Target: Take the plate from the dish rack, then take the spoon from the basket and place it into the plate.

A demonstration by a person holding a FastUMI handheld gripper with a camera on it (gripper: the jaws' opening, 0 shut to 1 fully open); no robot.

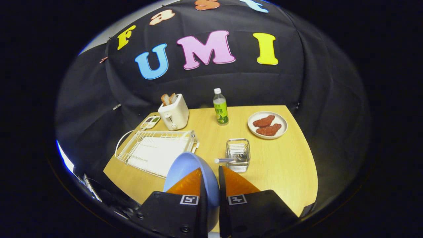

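My gripper [210,172] is clenched on the plate [185,168], held edge-on between my fingers above the table [281,165]. The spoon [229,160] lies in the basket [238,153] just ahead and slightly right, handle pointing left. The rack [155,150] sits to the left.

Staged kitchen mock-up inside a recording booth, not a real home: black cloth wall [251,89] drapes right behind and around a small wooden table [281,158]. Kitchen props on the table give the theme: toaster [174,115] with bread in it, white wire dish rack [155,152], drink bottle [220,107], plate of food [267,125], small wire basket [238,153]. Fingers of the gripper [210,175] pinch a blue plate [185,167].
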